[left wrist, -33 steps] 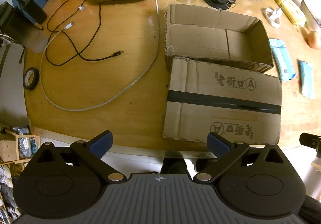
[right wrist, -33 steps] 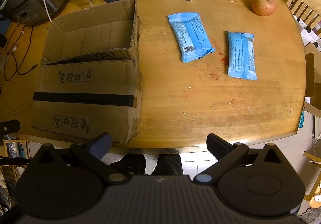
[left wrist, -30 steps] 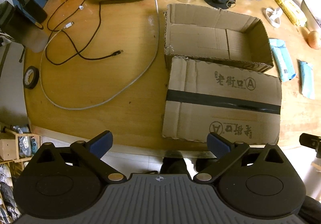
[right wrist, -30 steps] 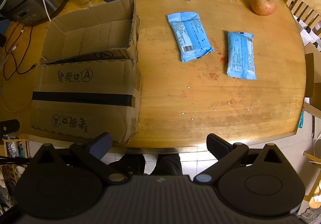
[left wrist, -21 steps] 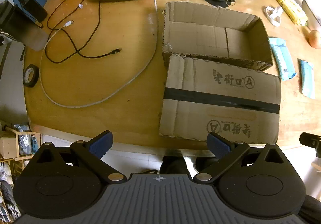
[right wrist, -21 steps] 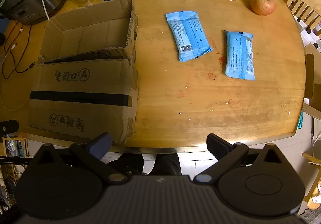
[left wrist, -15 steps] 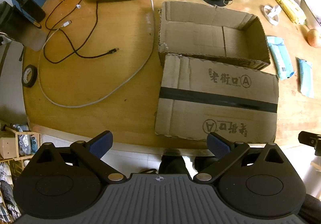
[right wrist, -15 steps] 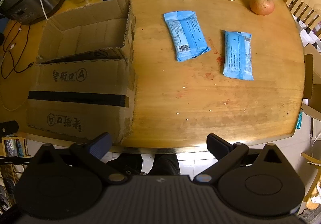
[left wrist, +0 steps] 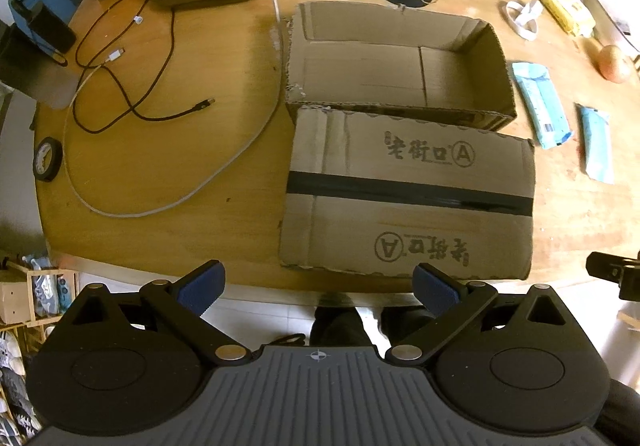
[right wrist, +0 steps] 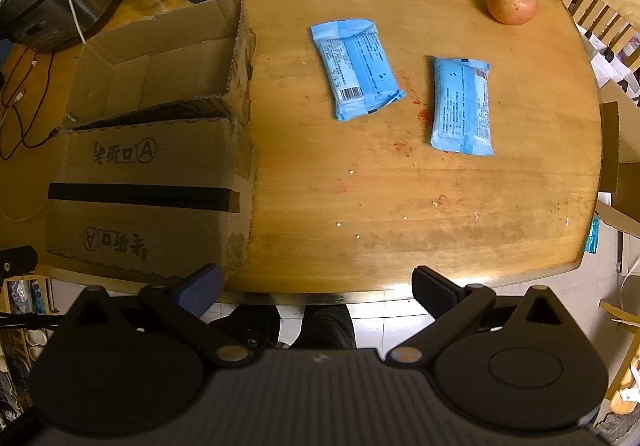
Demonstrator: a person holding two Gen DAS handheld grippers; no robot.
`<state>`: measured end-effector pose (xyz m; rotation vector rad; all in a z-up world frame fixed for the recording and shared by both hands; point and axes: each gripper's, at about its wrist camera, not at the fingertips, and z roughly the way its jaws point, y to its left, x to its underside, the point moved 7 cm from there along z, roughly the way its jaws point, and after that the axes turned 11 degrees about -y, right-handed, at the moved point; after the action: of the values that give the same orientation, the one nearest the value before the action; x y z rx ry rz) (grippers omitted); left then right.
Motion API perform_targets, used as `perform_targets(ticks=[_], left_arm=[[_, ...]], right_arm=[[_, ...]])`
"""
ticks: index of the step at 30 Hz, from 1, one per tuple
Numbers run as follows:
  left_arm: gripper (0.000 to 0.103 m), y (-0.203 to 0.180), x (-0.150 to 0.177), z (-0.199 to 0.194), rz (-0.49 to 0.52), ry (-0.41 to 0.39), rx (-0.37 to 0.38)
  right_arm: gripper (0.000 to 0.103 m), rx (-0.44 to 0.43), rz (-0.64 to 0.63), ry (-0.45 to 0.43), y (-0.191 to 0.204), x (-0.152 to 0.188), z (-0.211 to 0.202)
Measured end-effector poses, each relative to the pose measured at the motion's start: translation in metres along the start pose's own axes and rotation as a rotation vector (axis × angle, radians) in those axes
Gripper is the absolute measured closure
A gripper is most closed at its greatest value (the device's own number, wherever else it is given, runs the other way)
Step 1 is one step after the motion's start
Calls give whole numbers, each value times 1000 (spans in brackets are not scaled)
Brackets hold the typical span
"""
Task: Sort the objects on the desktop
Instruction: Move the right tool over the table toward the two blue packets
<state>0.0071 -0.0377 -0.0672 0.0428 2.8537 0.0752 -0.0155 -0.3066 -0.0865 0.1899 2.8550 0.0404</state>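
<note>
Loose cables [left wrist: 132, 118] lie at the left of the wooden bench [left wrist: 168, 166], and the left claw [left wrist: 316, 288] hangs off its near edge, spread wide and holding nothing. Further right sits the open cardboard box [right wrist: 160, 86], its flap folded toward the viewer. Right of the box, two blue packets [right wrist: 358, 68] [right wrist: 462, 104] lie flat and apart, and the right claw [right wrist: 316, 284] hovers before the bench edge, spread wide, touching nothing.

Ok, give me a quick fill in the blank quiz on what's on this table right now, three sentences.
1. The number of blue packets lying on the table is ____.
2. Inside, the open cardboard box is ____.
3. The right tool has its jaws ____, holding nothing.

Missing words: two; empty; open
</note>
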Motion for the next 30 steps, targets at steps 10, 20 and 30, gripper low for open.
perform_targets(ticks=[10,20,30], left_arm=[[0,-16,0,-3,6,-11,34],[0,-27,0,-4,19,6,33],[0,-42,-2,-4,35,2,38]], right_arm=[[0,15,9,-8,-13,2,-2],[0,29,14,-15,-25,2,-3],[0,31,28,-26,-37,0,-5]])
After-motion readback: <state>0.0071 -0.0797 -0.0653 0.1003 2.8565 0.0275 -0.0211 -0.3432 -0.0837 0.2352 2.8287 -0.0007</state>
